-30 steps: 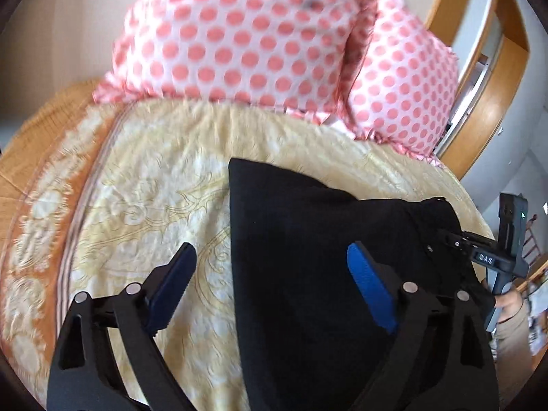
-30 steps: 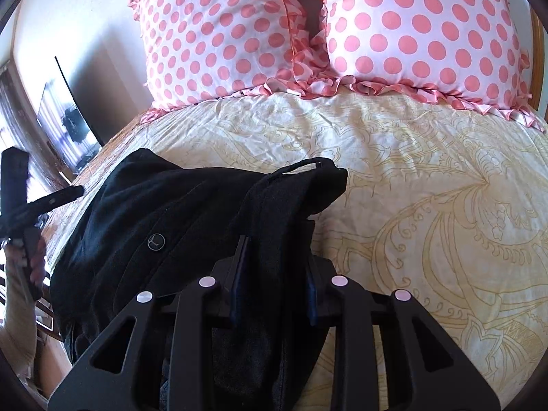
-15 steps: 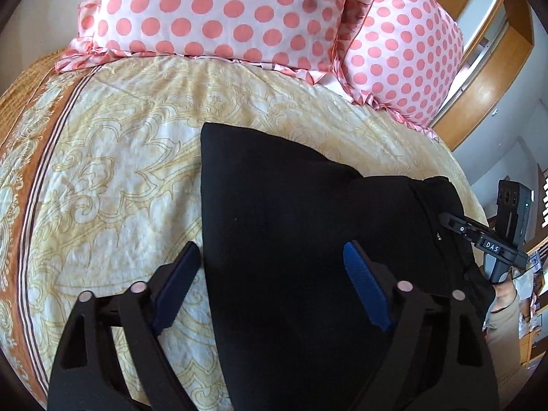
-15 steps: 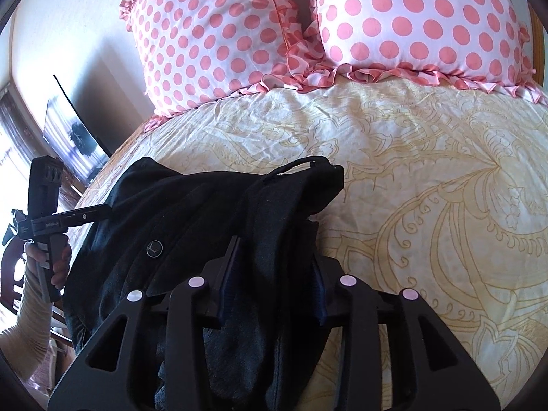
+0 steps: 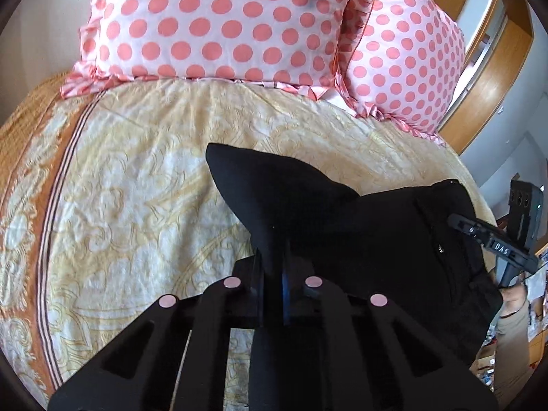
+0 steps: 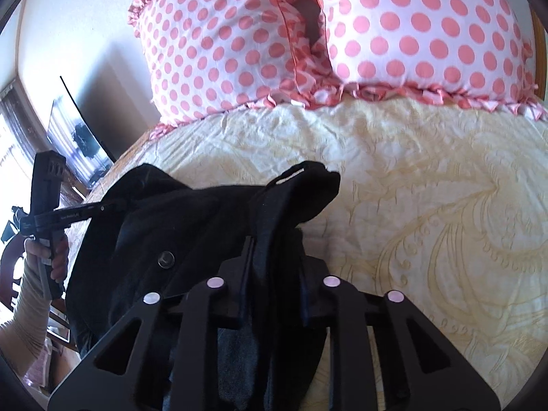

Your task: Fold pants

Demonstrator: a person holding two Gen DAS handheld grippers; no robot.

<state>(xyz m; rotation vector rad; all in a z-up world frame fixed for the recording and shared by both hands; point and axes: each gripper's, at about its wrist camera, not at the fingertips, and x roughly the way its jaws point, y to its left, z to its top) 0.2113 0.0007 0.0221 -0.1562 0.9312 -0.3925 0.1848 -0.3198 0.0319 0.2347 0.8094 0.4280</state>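
Black pants (image 5: 359,236) lie on a yellow patterned bedspread (image 5: 137,178). My left gripper (image 5: 275,267) is shut on the left edge of the pants, below a raised pointed corner of cloth. My right gripper (image 6: 274,257) is shut on the waistband end of the pants (image 6: 212,226), where a button (image 6: 165,259) shows. The right gripper also shows at the right edge of the left wrist view (image 5: 493,246), and the left gripper at the left of the right wrist view (image 6: 68,217).
Two pink polka-dot pillows (image 5: 219,24) (image 6: 411,30) stand at the head of the bed. A wooden headboard frame (image 5: 486,65) curves at the right. A dark television screen (image 6: 77,137) stands beyond the bed's left side.
My left gripper was open over the pants' left edge and has closed on it, lifting the cloth into a peak. My right gripper has stayed shut on the waistband.
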